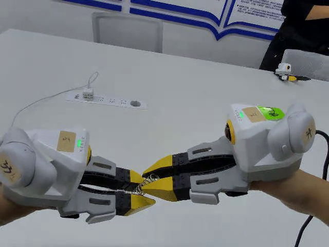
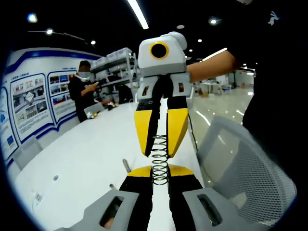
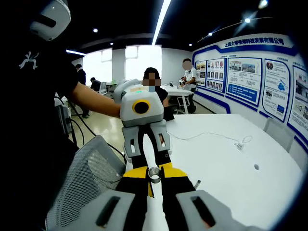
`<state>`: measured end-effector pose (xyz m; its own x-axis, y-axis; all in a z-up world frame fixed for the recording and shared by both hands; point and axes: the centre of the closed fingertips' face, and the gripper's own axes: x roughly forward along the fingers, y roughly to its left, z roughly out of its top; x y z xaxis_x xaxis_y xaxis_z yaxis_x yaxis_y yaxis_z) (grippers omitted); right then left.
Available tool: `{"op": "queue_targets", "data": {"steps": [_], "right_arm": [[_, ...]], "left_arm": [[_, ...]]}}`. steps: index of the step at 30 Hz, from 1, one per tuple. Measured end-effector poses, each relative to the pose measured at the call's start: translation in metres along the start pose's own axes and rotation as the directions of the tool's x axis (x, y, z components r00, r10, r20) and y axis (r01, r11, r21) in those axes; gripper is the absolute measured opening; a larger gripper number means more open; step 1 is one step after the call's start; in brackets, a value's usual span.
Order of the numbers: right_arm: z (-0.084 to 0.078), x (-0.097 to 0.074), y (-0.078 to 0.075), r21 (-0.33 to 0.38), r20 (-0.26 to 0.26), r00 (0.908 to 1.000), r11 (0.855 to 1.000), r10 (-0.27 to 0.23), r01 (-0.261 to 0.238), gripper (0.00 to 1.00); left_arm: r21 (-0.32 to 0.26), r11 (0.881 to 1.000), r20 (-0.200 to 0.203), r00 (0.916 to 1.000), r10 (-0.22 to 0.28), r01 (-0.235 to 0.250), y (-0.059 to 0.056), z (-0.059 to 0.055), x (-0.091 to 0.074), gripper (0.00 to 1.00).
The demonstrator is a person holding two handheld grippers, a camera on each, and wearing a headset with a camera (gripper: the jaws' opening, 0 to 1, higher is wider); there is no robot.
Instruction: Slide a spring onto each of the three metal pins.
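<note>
My left gripper [image 1: 141, 190] and right gripper [image 1: 146, 180] meet tip to tip above the white table [image 1: 169, 123]. A coiled steel spring [image 1: 149, 180] bridges the two pairs of yellow tips. In the left gripper view the spring [image 2: 159, 161] runs from the right gripper [image 2: 159, 152] down into my left gripper [image 2: 161, 173]. In the right gripper view the spring [image 3: 154, 174] shows end-on, pinched between my right gripper [image 3: 154, 171]. A thin metal pin [image 1: 126, 192] lies along the seam of the shut left jaws. Two more pins [image 2: 126, 164] [image 2: 111, 186] rest on the table.
A white power strip [image 1: 109, 101] with a plugged adapter [image 1: 88, 94] and cable lies further back. A grey mesh chair [image 2: 240, 163] stands beside the table. A person in black [image 1: 298, 25] sits at the far right corner near a small device [image 1: 285, 69].
</note>
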<state>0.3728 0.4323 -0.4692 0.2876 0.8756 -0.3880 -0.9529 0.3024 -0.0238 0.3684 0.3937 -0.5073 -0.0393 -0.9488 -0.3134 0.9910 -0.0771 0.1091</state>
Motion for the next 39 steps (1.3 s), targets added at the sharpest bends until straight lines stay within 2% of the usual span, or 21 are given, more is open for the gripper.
{"op": "queue_targets", "data": {"steps": [5, 10, 14, 19, 20, 22, 24, 27, 30, 34, 35, 39], "right_arm": [[-0.001, -0.003, -0.006, 0.054, -0.001, 0.9995, 0.998, -0.032, 0.032, 0.10], [0.001, -0.003, -0.015, 0.078, 0.008, 0.9981, 0.995, -0.061, 0.060, 0.10], [0.004, -0.002, -0.021, 0.101, 0.028, 0.9973, 0.993, -0.068, 0.065, 0.10], [0.007, 0.001, -0.032, 0.128, 0.043, 0.9961, 0.989, -0.077, 0.071, 0.10], [0.007, 0.002, -0.035, 0.130, 0.043, 0.9956, 0.988, -0.084, 0.077, 0.10], [0.009, 0.002, -0.041, 0.129, 0.049, 0.9942, 0.988, -0.096, 0.089, 0.10], [0.012, 0.002, -0.051, 0.138, 0.057, 0.9919, 0.985, -0.114, 0.105, 0.10], [0.007, 0.001, -0.068, 0.135, 0.027, 0.9889, 0.981, -0.146, 0.141, 0.10], [-0.005, -0.001, -0.087, 0.147, -0.022, 0.9826, 0.972, -0.184, 0.185, 0.10], [-0.025, -0.001, -0.111, 0.161, -0.103, 0.9665, 0.955, -0.235, 0.250, 0.10], [-0.033, -0.001, -0.118, 0.163, -0.132, 0.9592, 0.949, -0.250, 0.270, 0.10], [-0.053, 0.003, -0.131, 0.198, -0.203, 0.9414, 0.930, -0.269, 0.309, 0.10]], "left_arm": [[-0.003, 1.000, 0.010, 0.9999, 0.005, -0.005, 0.003, 0.002, 0.002, 0.11], [-0.002, 0.999, 0.025, 0.9986, 0.046, -0.046, 0.012, 0.004, 0.001, 0.11], [-0.023, 0.998, 0.042, 0.9969, 0.066, -0.065, 0.019, 0.005, -0.003, 0.12], [-0.042, 0.994, 0.004, 0.9947, 0.103, -0.102, 0.029, -0.010, -0.007, 0.15], [-0.035, 0.991, 0.006, 0.9911, 0.133, -0.133, 0.034, -0.012, -0.009, 0.18], [-0.058, 0.986, 0.011, 0.9872, 0.159, -0.158, 0.038, -0.015, -0.012, 0.29], [-0.085, 0.982, 0.012, 0.9849, 0.173, -0.171, 0.042, -0.020, -0.016, 0.33], [-0.110, 0.974, -0.005, 0.9800, 0.199, -0.198, 0.048, -0.028, -0.023, 0.35], [-0.131, 0.960, 0.000, 0.9679, 0.251, -0.249, 0.059, -0.031, -0.034, 0.47], [-0.175, 0.938, 0.008, 0.9527, 0.304, -0.298, 0.071, -0.035, -0.050, 0.57], [-0.191, 0.931, 0.007, 0.9481, 0.318, -0.311, 0.074, -0.037, -0.055, 0.59], [-0.209, 0.914, -0.020, 0.9361, 0.351, -0.347, 0.081, -0.047, -0.067, 0.70]]}}
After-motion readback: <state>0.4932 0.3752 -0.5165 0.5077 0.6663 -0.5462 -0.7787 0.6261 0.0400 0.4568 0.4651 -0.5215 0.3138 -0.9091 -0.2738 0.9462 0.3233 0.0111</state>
